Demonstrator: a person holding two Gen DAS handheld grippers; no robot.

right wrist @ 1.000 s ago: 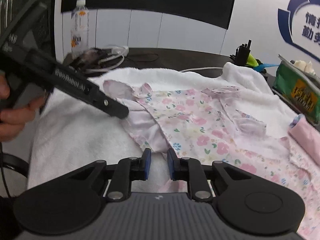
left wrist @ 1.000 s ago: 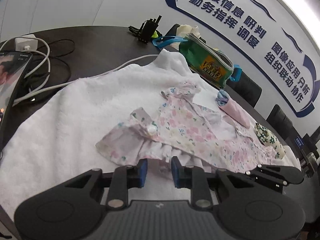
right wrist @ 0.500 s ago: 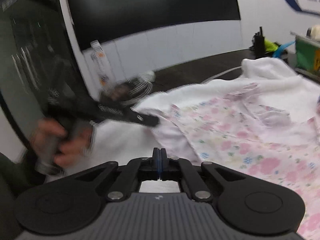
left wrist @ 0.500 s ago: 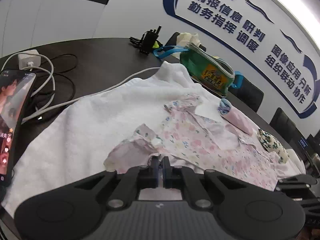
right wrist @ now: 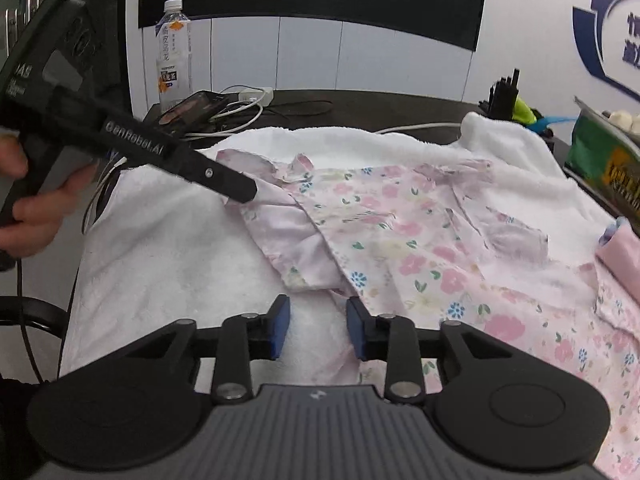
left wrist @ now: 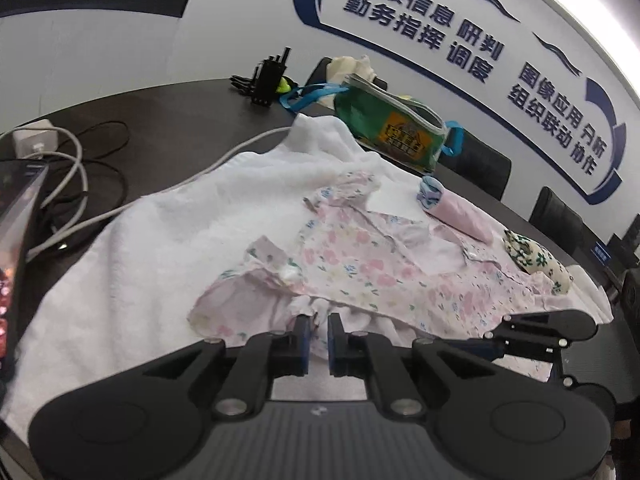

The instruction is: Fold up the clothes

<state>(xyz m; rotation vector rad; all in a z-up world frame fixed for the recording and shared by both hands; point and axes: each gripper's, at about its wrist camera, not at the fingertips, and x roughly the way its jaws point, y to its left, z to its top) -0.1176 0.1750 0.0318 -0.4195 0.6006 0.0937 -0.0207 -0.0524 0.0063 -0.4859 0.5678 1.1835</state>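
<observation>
Open towel at left, clutter along the table's far and right edges

In the left wrist view, bare white towel filled the left-centre, offering room beside the floral garment. Cables and a phone crowded the far left; a green bag and black stand blocked the upper middle. In the right wrist view, a bottle stood at upper left.

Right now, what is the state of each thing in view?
Pink floral cotton garment: spread out, not yet folded.
White fluffy towel: laid flat under it.
Left gripper: narrowly open, at the hem.
Right gripper: open, empty.
Clear plastic bottle: upright, capped.
</observation>
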